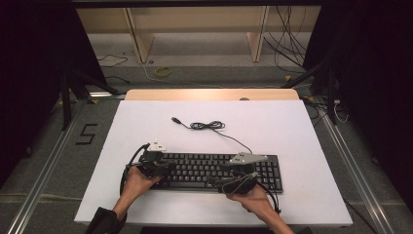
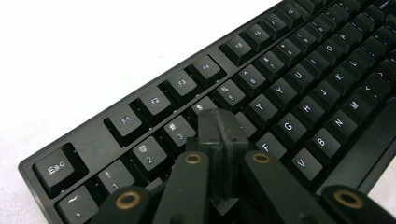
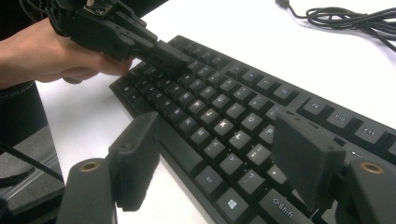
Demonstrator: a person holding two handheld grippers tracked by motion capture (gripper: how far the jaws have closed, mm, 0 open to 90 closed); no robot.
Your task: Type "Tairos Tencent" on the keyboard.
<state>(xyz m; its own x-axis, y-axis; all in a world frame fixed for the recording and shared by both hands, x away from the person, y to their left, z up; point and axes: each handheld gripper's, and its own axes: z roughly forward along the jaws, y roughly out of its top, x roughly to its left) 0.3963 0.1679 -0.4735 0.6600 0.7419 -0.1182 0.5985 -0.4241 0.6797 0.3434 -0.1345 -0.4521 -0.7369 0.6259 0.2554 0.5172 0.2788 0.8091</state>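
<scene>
1. We see a black keyboard (image 1: 214, 171) lying flat on the white worktop (image 1: 146, 126), near the edge closest to the person. It is our landmark for everything below.
2. Our left gripper (image 2: 219, 122) is over the keyboard's left end. Its jaws are pressed together with nothing between them, and the tip sits down among the number-row keys, around 4 and 5. In the right gripper view we see the left gripper (image 3: 170, 58) poking into that same far end, with the left hand (image 3: 46, 53) behind it.
3. Our right gripper (image 3: 219, 154) hangs over the keyboard's right part, near its front edge. The jaws stand wide apart with nothing between them, keys showing through the gap. We can't tell if a jaw touches the keys.
4. The right hand (image 1: 253, 197) sits just in front of the keyboard.
5. The keyboard's cable (image 1: 209, 126) runs off its back edge, lies loosely coiled behind it and ends in a plug (image 1: 176, 120), well apart from both grippers.
</scene>
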